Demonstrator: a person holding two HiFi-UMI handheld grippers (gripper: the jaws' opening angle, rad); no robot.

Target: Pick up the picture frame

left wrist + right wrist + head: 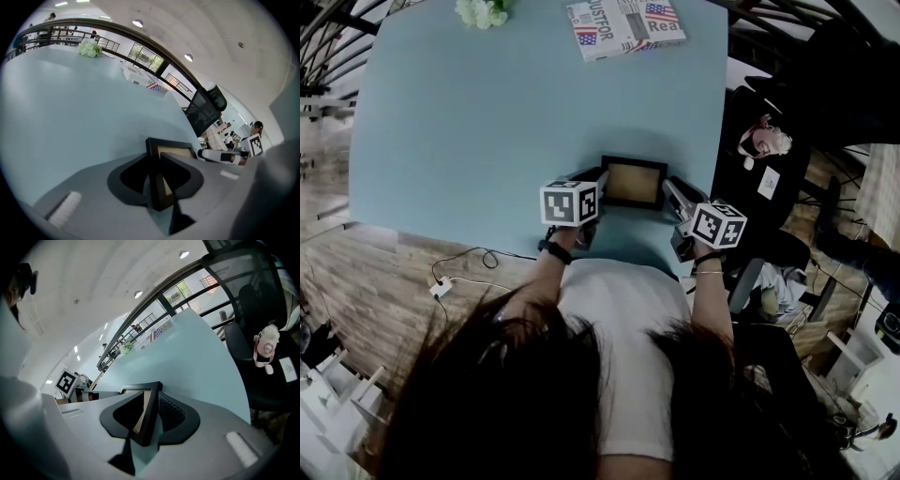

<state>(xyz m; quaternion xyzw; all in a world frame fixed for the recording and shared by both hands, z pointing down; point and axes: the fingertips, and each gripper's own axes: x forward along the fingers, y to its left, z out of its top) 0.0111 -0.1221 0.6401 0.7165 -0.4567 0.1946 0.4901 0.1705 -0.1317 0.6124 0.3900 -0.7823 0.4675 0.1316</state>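
Toward six o'clock on the pale blue table (487, 122), just short of its near edge, gripping the picture frame (633, 182) at both ends. Lying landscape there, dark moulding around a tan middle.

Pinching its nine o'clock side with the left gripper (598, 186), holding the fingers (125, 178) at a narrow gap, the moulding filling that gap and both pads pressing on it. Clamping its three o'clock side with the right gripper (669, 190) in the same way: fingers (171, 411) partly closed, one corner of the frame wedged between them, the ribbed pad bearing on its outer face.

Judging the grasp as made, then, and the raising as the part left. Not managing to tell from any view whether the underside is already clear of the table. Expecting the lift to need both hands rising evenly, since a lag on either side is likely to twist the frame in the pads.

Moving outward: noting a flag-printed book (623, 26) at twelve o'clock by the far edge, white flowers (483, 11) at eleven o'clock, a seated person (764, 141) off the table at three o'clock, and a white cable (455, 272) on the wooden floor at eight o'clock.
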